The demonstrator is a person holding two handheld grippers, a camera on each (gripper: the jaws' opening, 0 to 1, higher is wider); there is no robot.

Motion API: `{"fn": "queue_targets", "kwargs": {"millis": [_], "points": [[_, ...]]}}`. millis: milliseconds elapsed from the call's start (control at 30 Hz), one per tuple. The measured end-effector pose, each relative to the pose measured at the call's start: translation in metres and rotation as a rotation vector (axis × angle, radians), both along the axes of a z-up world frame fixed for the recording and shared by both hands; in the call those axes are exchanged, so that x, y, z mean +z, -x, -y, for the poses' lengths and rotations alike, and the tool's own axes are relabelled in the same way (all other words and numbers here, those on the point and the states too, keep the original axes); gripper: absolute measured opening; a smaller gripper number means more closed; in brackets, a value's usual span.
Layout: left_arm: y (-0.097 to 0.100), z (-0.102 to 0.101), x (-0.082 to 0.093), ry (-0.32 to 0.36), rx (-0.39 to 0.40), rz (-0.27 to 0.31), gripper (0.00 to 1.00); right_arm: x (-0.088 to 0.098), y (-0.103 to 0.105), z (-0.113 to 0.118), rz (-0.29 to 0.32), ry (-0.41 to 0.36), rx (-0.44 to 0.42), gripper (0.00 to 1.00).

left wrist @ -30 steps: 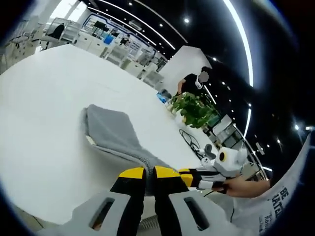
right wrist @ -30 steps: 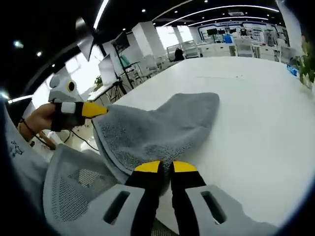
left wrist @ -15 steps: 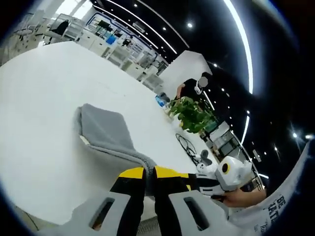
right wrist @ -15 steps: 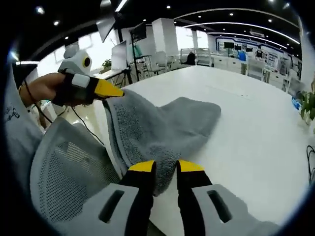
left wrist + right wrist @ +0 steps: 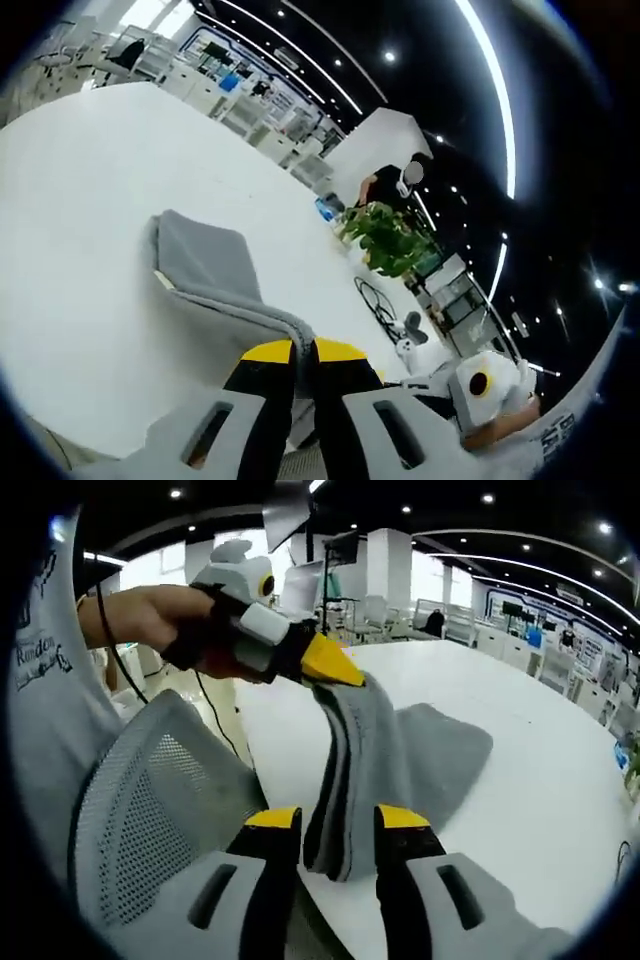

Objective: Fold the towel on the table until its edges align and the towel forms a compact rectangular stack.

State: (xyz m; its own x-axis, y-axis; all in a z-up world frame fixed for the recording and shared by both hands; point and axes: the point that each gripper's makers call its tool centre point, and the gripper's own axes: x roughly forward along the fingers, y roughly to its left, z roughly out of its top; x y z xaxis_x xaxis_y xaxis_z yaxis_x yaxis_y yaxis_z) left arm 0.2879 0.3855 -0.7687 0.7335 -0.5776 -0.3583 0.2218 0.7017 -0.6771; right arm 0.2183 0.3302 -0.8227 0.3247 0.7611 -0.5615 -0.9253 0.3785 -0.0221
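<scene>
A grey towel [image 5: 205, 255] lies partly on the white table [image 5: 90, 180], and one end rises to my left gripper [image 5: 303, 350], which is shut on its edge. In the right gripper view the left gripper [image 5: 335, 667], held by a hand [image 5: 150, 615], pinches the top of the towel [image 5: 420, 760] above the table's near edge. The towel hangs down in folds between the jaws of my right gripper [image 5: 337, 825], which stand apart and open, with the fabric loose in the gap. The right gripper's white body [image 5: 485, 380] shows low on the right.
A grey mesh chair back [image 5: 150, 800] stands close to the table's edge [image 5: 270, 720], under the grippers. A potted plant [image 5: 390, 225] and black cables [image 5: 385, 295] sit at the table's far side. A person [image 5: 385, 185] stands behind the plant.
My right gripper's jaws have spread apart and let go of the towel. The left gripper has lifted its end higher, so the towel now hangs in a narrow fold.
</scene>
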Motion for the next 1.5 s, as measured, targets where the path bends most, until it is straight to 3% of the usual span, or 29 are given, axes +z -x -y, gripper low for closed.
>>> {"fn": "queue_targets", "kwargs": {"millis": [300, 433, 533, 600, 767, 1033, 1300, 1500], "points": [[0.001, 0.003, 0.003, 0.0, -0.011, 0.01, 0.05, -0.031, -0.003, 0.002, 0.035, 0.114, 0.013, 0.35], [0.003, 0.001, 0.003, -0.004, -0.016, 0.009, 0.05, -0.046, -0.01, 0.013, 0.142, 0.252, 0.059, 0.33], [0.005, 0.001, 0.002, -0.008, -0.023, 0.007, 0.05, -0.048, -0.01, 0.011, 0.128, 0.245, 0.056, 0.31], [0.006, 0.001, 0.002, -0.009, -0.025, 0.006, 0.05, -0.048, -0.012, 0.014, 0.139, 0.26, 0.06, 0.27], [0.007, -0.005, 0.0, -0.047, -0.031, 0.015, 0.05, -0.039, -0.011, 0.017, 0.137, 0.239, 0.065, 0.03], [0.012, -0.009, -0.003, -0.027, -0.015, 0.0, 0.05, -0.036, -0.01, 0.023, 0.134, 0.242, 0.073, 0.04], [0.011, -0.002, -0.001, -0.018, -0.025, 0.003, 0.06, -0.059, 0.003, 0.014, 0.095, 0.274, 0.133, 0.16], [0.012, -0.001, -0.002, -0.024, -0.031, 0.001, 0.06, -0.069, 0.0, 0.012, 0.138, 0.32, 0.206, 0.18]]}}
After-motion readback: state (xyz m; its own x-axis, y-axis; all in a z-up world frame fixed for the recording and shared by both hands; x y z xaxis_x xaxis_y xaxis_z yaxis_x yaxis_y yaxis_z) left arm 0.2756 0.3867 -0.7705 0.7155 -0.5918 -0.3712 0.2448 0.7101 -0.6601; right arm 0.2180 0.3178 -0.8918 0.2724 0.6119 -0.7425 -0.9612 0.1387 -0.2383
